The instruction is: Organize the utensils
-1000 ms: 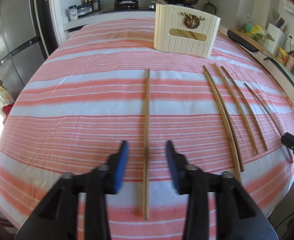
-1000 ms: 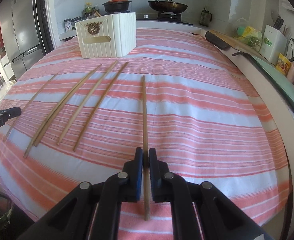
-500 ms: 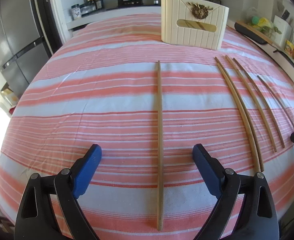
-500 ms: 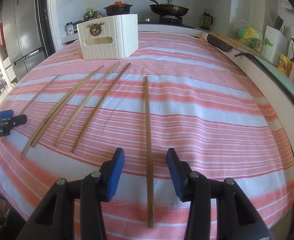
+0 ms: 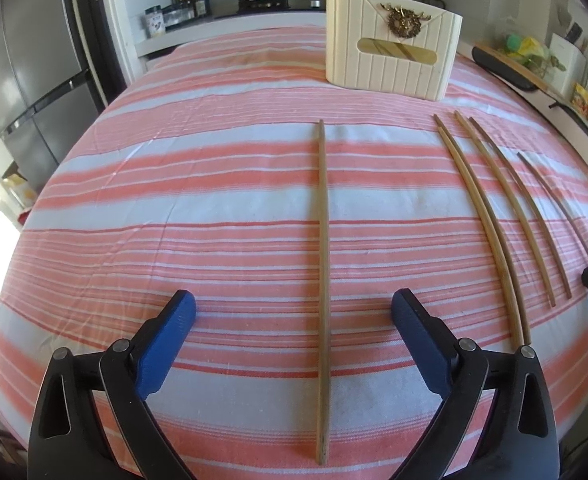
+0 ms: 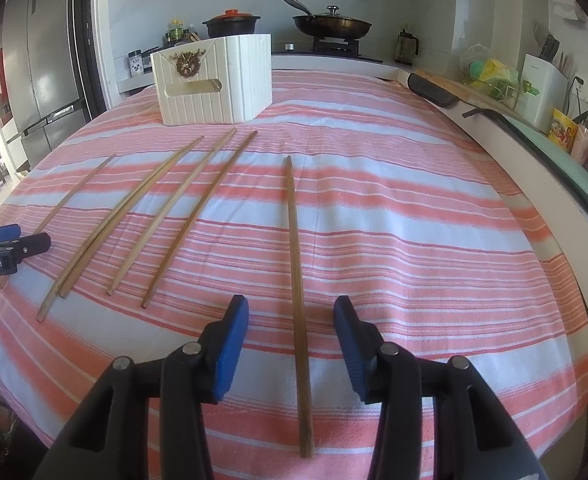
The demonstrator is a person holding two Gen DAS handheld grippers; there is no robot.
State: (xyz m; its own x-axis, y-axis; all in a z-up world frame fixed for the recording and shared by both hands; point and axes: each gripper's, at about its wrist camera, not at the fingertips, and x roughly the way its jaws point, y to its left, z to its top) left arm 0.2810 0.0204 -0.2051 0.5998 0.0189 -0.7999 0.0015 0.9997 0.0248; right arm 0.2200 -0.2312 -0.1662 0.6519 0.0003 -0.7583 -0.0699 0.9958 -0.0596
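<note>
Kitchen's striped tablecloth (image 5: 214, 184) bears chopsticks (image 5: 322, 240); left tool (image 5: 292, 312) and right tool (image 6: 291, 316) spread.

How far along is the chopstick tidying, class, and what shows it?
Done: stored chopsticks show through the cream box slot. In hand: nothing gripped; the left tongs hang open around the left chopstick, the right tongs open around the right chopstick. Left: those two plus the four chopsticks between them, all lying on the cloth.
</note>
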